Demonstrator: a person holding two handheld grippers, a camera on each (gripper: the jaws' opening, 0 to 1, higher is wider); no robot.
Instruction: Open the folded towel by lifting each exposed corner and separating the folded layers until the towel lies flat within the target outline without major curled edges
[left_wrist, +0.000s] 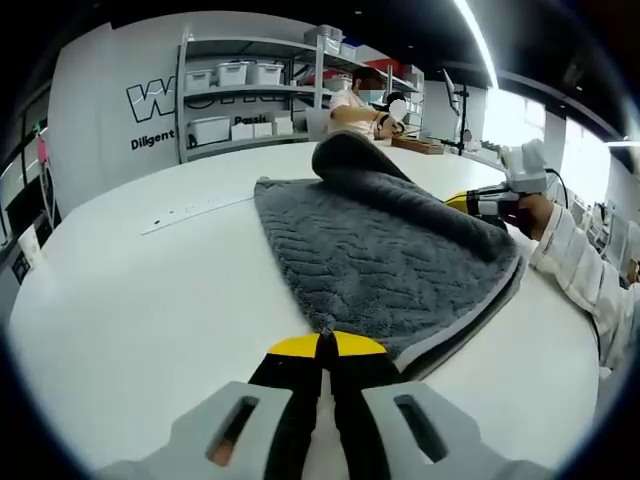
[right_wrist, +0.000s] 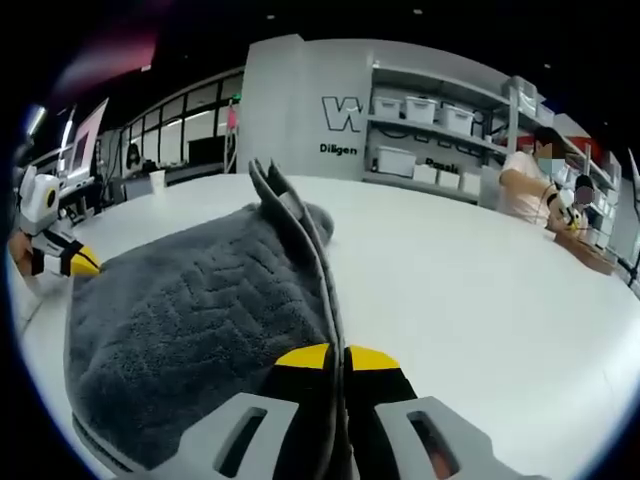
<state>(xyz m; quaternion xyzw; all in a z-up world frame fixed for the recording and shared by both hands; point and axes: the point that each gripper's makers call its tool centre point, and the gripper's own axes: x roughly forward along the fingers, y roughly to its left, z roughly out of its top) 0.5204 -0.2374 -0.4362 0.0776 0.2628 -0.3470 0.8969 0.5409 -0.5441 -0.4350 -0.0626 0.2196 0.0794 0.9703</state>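
White tabletop (left_wrist: 150, 300) carries the folded grey towel (left_wrist: 390, 250), each gripper clamped on a near corner, left gripper (left_wrist: 328, 345) and right gripper (right_wrist: 337, 352) at opposite ends, layers running away between them.

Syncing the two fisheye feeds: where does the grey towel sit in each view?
Left gripper view: the grey towel spans centre to right, near corner at the left gripper, far edge curled up.
Right gripper view: towel fills the lower left, its layered edge running up from the right gripper.
Shared landmark: the shelving with white bins behind the white table.
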